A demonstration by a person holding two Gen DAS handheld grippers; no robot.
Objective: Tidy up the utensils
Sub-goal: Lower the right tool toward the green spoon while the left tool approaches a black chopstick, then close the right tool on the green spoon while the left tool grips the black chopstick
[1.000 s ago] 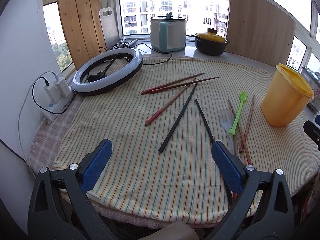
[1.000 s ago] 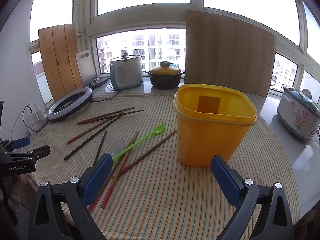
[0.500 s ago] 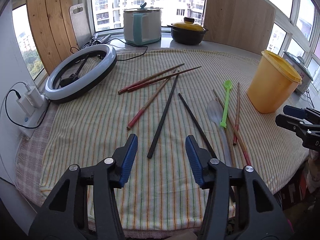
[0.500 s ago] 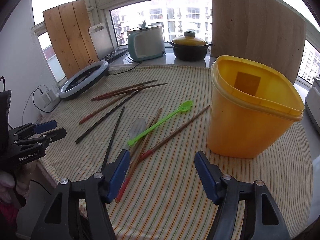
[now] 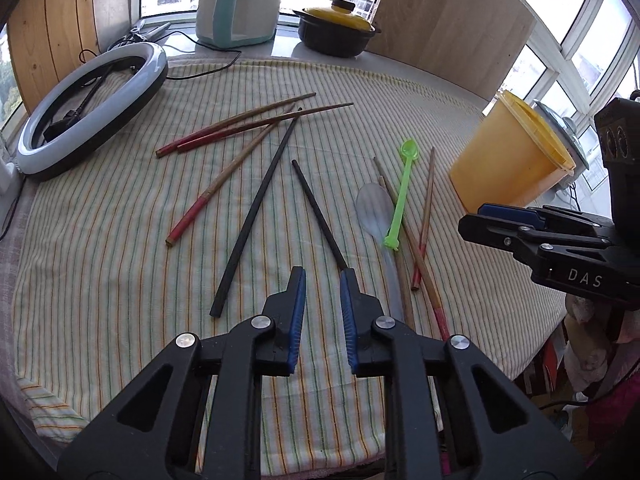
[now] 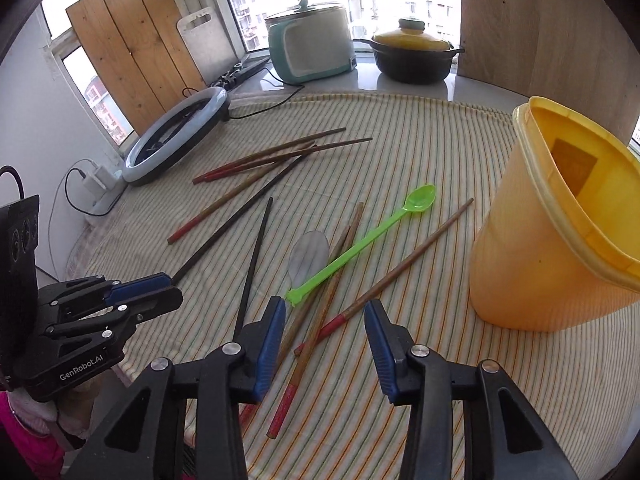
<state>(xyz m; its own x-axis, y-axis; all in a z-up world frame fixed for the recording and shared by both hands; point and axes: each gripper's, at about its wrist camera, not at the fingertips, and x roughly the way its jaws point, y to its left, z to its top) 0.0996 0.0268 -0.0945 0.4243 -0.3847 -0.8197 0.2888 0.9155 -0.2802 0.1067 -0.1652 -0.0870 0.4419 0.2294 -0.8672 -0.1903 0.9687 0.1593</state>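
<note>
Hovering low over the striped tablecloth (image 5: 120,264), the left gripper (image 5: 322,280) has its blue pads drawn in to a narrow gap and holds nothing; the near end of a black chopstick (image 5: 316,212) runs under its right finger; a second black chopstick (image 5: 256,208) lies just beside to the left. The right gripper (image 6: 325,312) stands wider apart, also empty, above the red-tipped wooden chopsticks (image 6: 320,320), the green spoon (image 6: 360,244) and a clear spoon (image 6: 308,258) crossed together. All utensils lie loose on the cloth; the yellow bin (image 6: 552,240) stands open and seemingly empty at the right. Judged by look, the sticks are light, stiff and smooth, apt to roll or pivot; a pinch near mid-length should carry them level; the flat plastic spoons may slip, so the handle is the likelier hold.
</note>
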